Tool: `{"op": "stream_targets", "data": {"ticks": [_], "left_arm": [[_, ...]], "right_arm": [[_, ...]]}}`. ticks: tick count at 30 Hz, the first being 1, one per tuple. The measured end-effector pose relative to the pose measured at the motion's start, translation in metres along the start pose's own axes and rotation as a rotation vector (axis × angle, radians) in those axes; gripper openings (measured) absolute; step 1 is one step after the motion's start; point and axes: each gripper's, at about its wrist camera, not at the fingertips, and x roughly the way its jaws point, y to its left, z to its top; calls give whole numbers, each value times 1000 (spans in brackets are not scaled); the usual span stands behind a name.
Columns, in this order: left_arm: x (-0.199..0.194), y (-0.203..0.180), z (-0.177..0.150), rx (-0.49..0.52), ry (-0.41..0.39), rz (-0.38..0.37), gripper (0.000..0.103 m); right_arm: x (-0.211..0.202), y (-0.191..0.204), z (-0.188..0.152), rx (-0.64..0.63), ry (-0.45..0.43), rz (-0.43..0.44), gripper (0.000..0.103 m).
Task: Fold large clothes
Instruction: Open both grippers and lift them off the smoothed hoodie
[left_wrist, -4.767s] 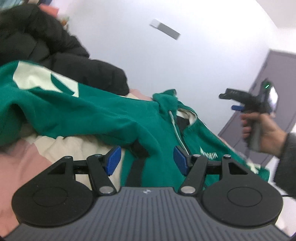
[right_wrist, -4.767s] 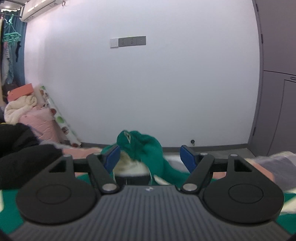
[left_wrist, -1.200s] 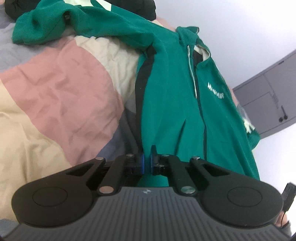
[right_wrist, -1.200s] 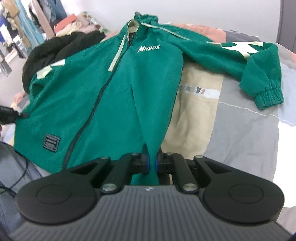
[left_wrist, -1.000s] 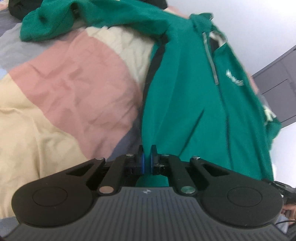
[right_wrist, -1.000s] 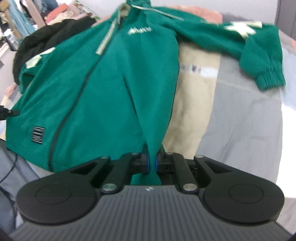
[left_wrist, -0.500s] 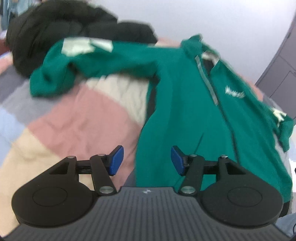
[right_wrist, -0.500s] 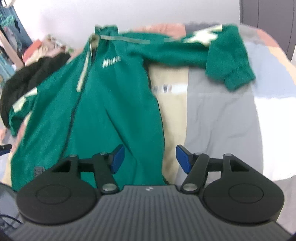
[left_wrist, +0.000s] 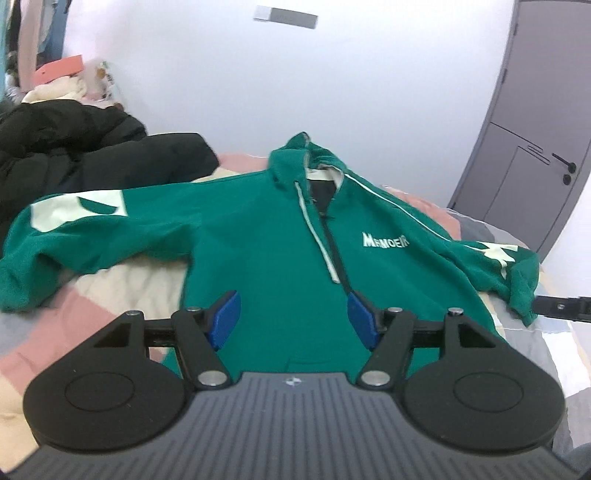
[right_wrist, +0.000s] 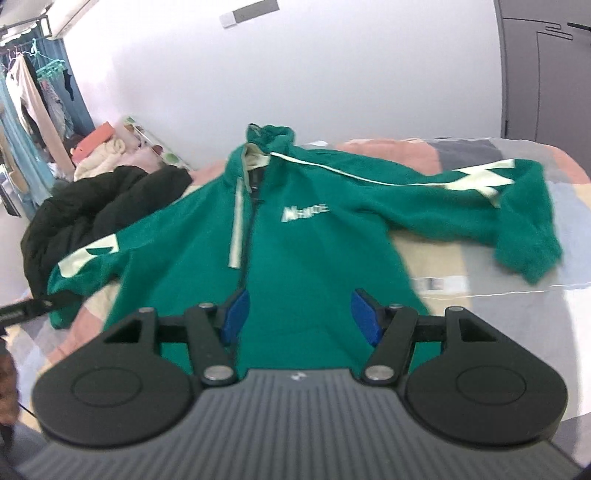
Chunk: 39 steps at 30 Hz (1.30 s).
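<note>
I have two fisheye views, one riding on each handheld gripper and looking forward along its fingers, both tipped down over the near edge of the bed (left_wrist: 122, 291). The left wrist view looks across the green jacket (left_wrist: 266, 251) toward the white wall and the grey door (left_wrist: 532, 147) at upper right. The right wrist view sits close beside it, angled a little leftward, taking in the hanging laundry (right_wrist: 33, 96) at far left. Both share the jacket, the black coat (right_wrist: 96, 206) and the wall plate (left_wrist: 286, 16); each catches the other gripper's tip at its frame edge.
</note>
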Motion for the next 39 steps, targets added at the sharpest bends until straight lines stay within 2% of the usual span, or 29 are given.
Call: {"op": "stream_targets", "data": {"ticks": [5, 8, 13, 17, 20, 26, 29, 32, 39], "left_arm": [[31, -1, -26, 43, 30, -7, 70], [48, 7, -40, 45, 67, -3, 70], [66, 20, -49, 57, 92, 36, 70], [82, 26, -56, 53, 120, 21, 70], [93, 27, -60, 78, 148, 31, 70], [121, 42, -66, 5, 261, 32, 70], [132, 46, -71, -22, 302, 41, 71], [136, 47, -71, -39, 306, 38, 74], [128, 46, -71, -60, 278, 35, 75]], "right_arm": [[25, 31, -16, -27, -1, 9, 64], [45, 41, -28, -52, 30, 0, 64], [82, 44, -46, -55, 86, -19, 64], [112, 42, -55, -40, 144, -41, 64], [127, 47, -58, -79, 159, -70, 64], [154, 38, -71, -61, 245, -120, 63], [153, 44, -70, -96, 241, -128, 66], [150, 34, -61, -32, 212, -93, 66], [138, -11, -14, 80, -15, -165, 66]]}}
